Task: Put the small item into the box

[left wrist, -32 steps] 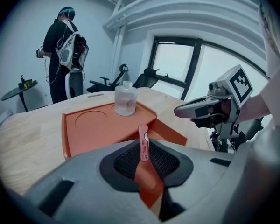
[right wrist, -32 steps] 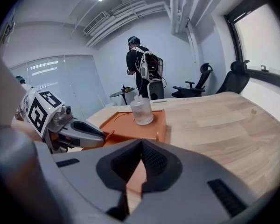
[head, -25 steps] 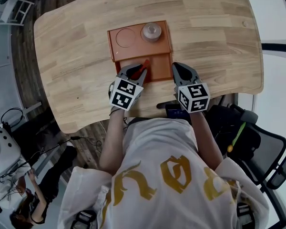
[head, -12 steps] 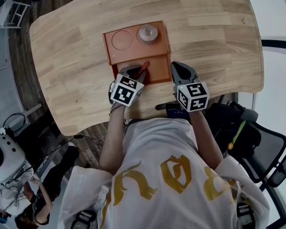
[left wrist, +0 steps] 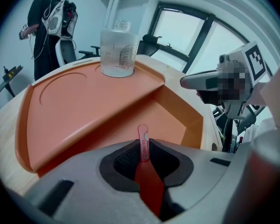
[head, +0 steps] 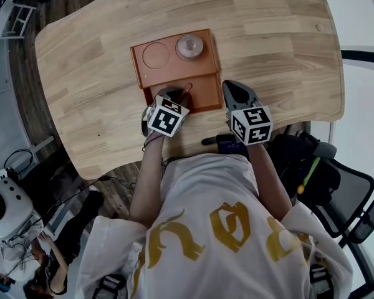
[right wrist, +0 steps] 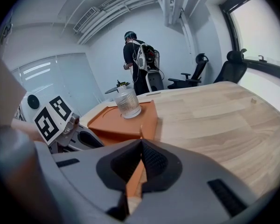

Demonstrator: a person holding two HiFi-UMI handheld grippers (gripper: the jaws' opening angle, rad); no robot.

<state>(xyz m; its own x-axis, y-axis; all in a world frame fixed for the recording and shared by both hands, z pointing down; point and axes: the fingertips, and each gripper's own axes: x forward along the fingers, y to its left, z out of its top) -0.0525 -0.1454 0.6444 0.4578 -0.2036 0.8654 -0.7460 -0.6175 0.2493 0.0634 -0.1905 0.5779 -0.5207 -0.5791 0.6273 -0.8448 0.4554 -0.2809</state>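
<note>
An orange box (head: 172, 72) lies on the wooden table (head: 280, 48), with a raised shelf at the back and a sunken compartment (left wrist: 170, 115) at the front. My left gripper (head: 178, 96) is shut on a small flat red item (head: 187, 91), whose tip (left wrist: 143, 133) sticks out over the near edge of that compartment. My right gripper (head: 230, 87) is shut with nothing in it, just right of the box's front corner. In the right gripper view its jaws (right wrist: 141, 146) meet at the tips, with the box (right wrist: 126, 120) ahead to the left.
A clear glass jar (head: 190, 46) stands on the box's back shelf beside a round recess (head: 156, 55); it also shows in both gripper views (left wrist: 117, 52) (right wrist: 127, 101). A person (right wrist: 137, 62) stands beyond the table's far end. Office chairs (right wrist: 198, 71) sit behind.
My left gripper, still holding the red item, has crept slightly forward toward the box. The right gripper has stayed put.
</note>
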